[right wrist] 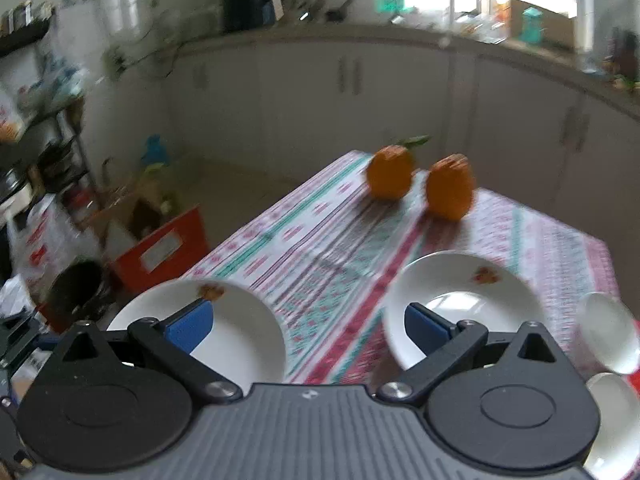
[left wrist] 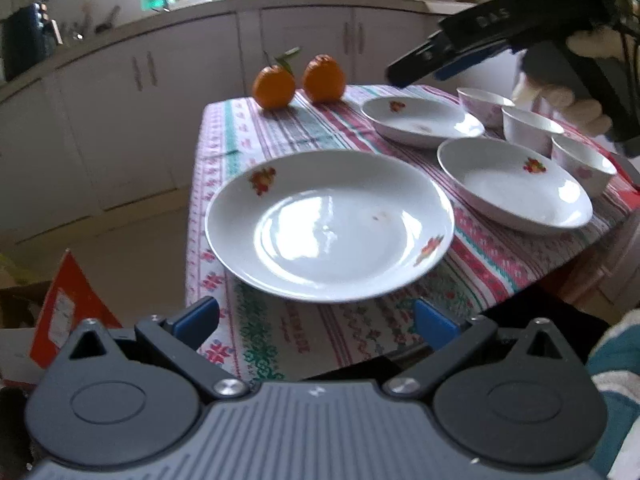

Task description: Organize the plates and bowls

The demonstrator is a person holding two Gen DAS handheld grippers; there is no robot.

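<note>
Three white plates with fruit prints lie on the patterned tablecloth (left wrist: 304, 132). The nearest plate (left wrist: 328, 224) sits at the table's front corner, its rim past the edge. My left gripper (left wrist: 316, 316) is open just in front of that rim, nothing between its blue pads (left wrist: 196, 316). A second plate (left wrist: 516, 184) lies to the right and a third plate (left wrist: 420, 120) behind it. Three small white bowls (left wrist: 528, 128) stand in a row along the right side. My right gripper (right wrist: 308, 328) hovers open and empty above the table, over two plates (right wrist: 460, 300); it is also visible from the left wrist (left wrist: 424, 68).
Two oranges (left wrist: 298, 82) sit at the table's far end. A red box (left wrist: 68, 304) stands on the floor to the left of the table. White kitchen cabinets (left wrist: 304, 44) run behind. A gloved hand (left wrist: 580, 104) holds the right gripper above the bowls.
</note>
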